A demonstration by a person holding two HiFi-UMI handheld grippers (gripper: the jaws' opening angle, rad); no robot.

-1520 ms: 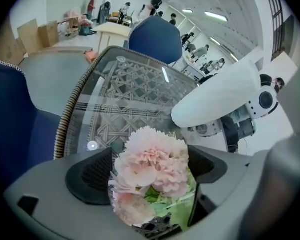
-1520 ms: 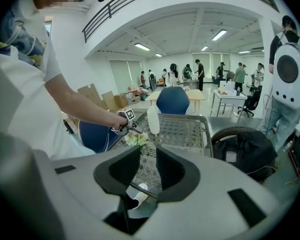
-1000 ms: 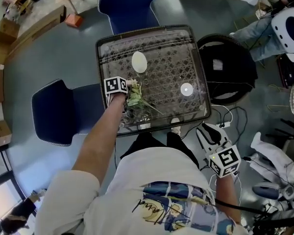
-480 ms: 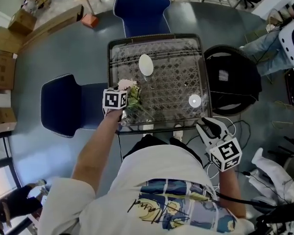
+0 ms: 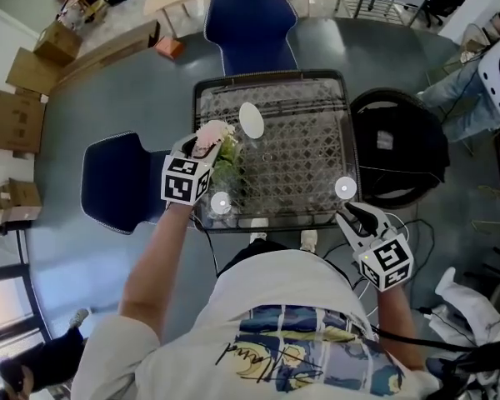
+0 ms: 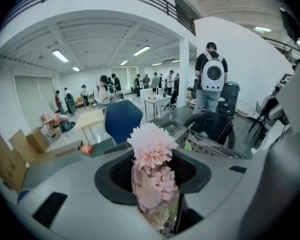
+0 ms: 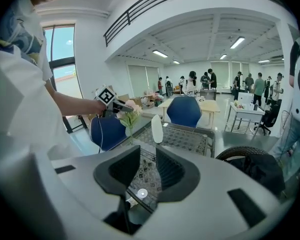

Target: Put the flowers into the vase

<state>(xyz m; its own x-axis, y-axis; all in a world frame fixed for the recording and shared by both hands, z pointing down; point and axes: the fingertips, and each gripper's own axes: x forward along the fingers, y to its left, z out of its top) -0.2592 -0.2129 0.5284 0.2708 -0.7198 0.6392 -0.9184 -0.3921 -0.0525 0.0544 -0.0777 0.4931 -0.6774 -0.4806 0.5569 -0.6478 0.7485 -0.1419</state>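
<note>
A white oval vase (image 5: 251, 120) stands upright on the far part of the glass table (image 5: 317, 90); it also shows in the right gripper view (image 7: 156, 129). My left gripper (image 5: 198, 150) is raised over the table's left edge, shut on a bunch of flowers (image 5: 215, 133): pink blooms with green leaves hanging below. In the left gripper view the pink blooms (image 6: 151, 146) fill the gap of the left gripper (image 6: 153, 186), whose jaws have just been closing on them. My right gripper (image 5: 356, 217) hangs open and empty off the table's near right corner. The right gripper (image 7: 147, 170) looks across the table.
One blue chair (image 5: 254, 27) stands behind the table and another (image 5: 117, 182) to its left. A black round seat (image 5: 396, 148) is at the right. Cardboard boxes (image 5: 21, 119) lie on the floor far left. Cables trail at the lower right.
My left gripper has risen from the table top with the flowers and has rolled. The right gripper has shifted only slightly.
</note>
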